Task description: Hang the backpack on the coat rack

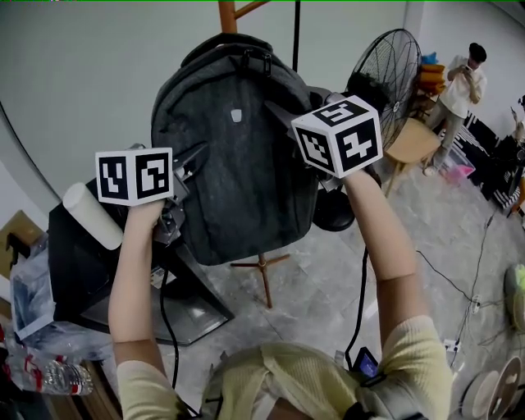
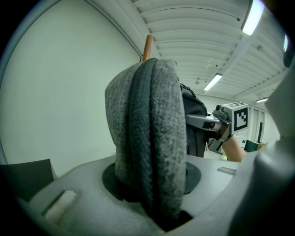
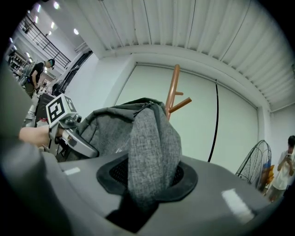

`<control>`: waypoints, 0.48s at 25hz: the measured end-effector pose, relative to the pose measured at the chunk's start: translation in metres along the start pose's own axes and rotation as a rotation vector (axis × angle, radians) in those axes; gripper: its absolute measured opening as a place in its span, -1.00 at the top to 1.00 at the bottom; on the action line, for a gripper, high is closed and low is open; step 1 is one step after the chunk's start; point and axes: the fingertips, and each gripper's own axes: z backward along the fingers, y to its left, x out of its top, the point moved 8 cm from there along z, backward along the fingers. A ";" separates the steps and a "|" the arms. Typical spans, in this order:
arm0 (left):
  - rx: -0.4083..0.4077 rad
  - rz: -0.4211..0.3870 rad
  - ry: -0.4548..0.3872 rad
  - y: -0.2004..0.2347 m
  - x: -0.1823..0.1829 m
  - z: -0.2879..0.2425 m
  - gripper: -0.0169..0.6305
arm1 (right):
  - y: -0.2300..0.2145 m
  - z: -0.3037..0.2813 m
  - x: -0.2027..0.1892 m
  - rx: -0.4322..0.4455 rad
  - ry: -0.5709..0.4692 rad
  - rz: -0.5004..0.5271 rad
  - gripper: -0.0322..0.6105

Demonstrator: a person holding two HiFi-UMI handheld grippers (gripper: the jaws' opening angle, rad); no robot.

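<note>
A dark grey backpack [image 1: 234, 156] hangs in the air between my two grippers, right in front of the wooden coat rack [image 1: 226, 15]. My left gripper [image 1: 185, 168] is shut on a fold of the backpack's left side, and grey fabric [image 2: 147, 138] fills its jaws. My right gripper [image 1: 285, 115] is shut on the upper right side, with fabric [image 3: 152, 143] bunched between its jaws. The rack's pole and pegs [image 3: 174, 92] rise just behind the bag's top, and the pole's tip [image 2: 147, 46] shows above the bag. The rack's legs [image 1: 262, 271] stand on the floor below the bag.
A standing fan [image 1: 392, 70] is close on the right, beside a wooden chair [image 1: 414, 143]. A person [image 1: 463, 82] stands far right. At the left is a black table [image 1: 82, 271] with a white roll [image 1: 90, 215] and bags. Cables run over the floor [image 1: 459, 287].
</note>
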 end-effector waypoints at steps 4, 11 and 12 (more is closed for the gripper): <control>-0.008 0.023 0.013 0.008 0.002 -0.007 0.60 | -0.005 -0.009 -0.002 0.018 0.014 -0.018 0.50; -0.018 0.045 0.028 0.020 0.006 -0.015 0.60 | -0.012 -0.021 -0.002 0.049 0.026 -0.055 0.53; -0.020 0.049 0.030 0.022 0.006 -0.017 0.59 | -0.013 -0.022 -0.003 0.054 0.027 -0.062 0.53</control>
